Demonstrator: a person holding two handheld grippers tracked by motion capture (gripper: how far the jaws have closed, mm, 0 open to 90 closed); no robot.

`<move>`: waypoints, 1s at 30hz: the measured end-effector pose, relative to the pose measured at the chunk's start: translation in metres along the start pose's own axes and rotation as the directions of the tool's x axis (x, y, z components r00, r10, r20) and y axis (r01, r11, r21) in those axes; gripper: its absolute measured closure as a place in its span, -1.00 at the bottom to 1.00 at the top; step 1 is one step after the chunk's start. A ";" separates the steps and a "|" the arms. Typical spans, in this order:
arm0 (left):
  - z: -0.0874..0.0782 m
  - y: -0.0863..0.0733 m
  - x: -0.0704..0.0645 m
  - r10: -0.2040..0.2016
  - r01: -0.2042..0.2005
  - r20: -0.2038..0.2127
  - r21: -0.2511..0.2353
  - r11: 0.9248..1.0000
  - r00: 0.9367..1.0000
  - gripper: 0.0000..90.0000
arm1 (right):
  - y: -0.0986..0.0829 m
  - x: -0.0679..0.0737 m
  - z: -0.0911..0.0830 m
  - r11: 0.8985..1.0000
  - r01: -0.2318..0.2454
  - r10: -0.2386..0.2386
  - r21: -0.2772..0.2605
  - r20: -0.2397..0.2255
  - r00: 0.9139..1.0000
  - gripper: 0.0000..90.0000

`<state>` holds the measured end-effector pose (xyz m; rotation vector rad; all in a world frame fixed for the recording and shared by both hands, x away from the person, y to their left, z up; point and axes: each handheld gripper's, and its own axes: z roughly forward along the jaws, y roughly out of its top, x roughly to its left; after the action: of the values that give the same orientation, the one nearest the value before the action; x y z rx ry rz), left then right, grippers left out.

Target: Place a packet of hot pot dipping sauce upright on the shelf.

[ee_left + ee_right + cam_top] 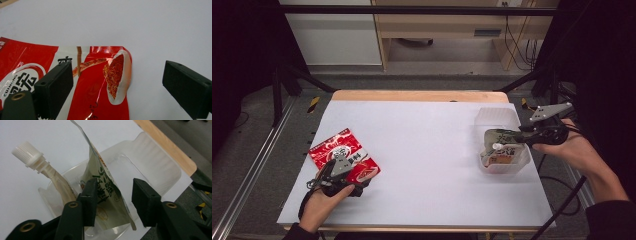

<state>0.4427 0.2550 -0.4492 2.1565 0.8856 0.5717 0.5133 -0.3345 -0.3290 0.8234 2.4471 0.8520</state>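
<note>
- Spouted pouch (501, 146) stands inside the clear plastic tub (515, 167) at about 3 o'clock on the white table sheet (427, 150), its white screw cap (28, 153) up and the pale body below it leaning against the tub's inner wall.
- Its long axis, as I read it from the right gripper view, runs from the cap at 10 o'clock down toward the base at 5 o'clock; the printed panel (105, 185) rises on edge between my jaws.
- My right gripper (523, 134) comes in from the 3 o'clock side, jaws parted on either side of that panel: the left jaw looks to touch the pouch, the right one stands clear of it, so I call it loosely open, not clamped.
- I judge the coming move as a pinch or a release at this panel, and it turns on the panel's edge sitting midway in the gap.
- Red sauce packet (343, 156) lies flat at 8 o'clock, well apart from the tub.
- My left gripper (120, 82) hangs over its near right corner, jaws wide: one jaw above the red print, the other out over bare sheet, the packet's right edge between them.
- That left gripper holds nothing; whether it touches the packet I cannot tell.
</note>
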 end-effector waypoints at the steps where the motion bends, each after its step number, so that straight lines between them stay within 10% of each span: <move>1: 0.000 0.000 0.000 -0.001 0.001 -0.001 0.002 1.000 1.000 -0.79 | -0.001 0.004 -0.003 0.999 -0.001 0.002 -0.035 0.020 1.000 0.02; 13: -0.004 -0.001 0.004 -0.009 0.009 -0.012 -0.013 1.000 1.000 -0.79 | 0.020 0.027 -0.019 0.987 -0.031 0.044 -0.156 0.078 0.996 -0.49; 30: -0.008 -0.003 0.013 -0.027 0.026 -0.030 -0.022 0.999 0.999 -0.78 | 0.047 0.078 -0.024 0.968 -0.035 0.065 -0.248 0.113 0.991 -0.70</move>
<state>0.4447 0.2695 -0.4450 2.1186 0.9188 0.5995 0.4608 -0.2640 -0.2950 0.8214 2.1701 1.0660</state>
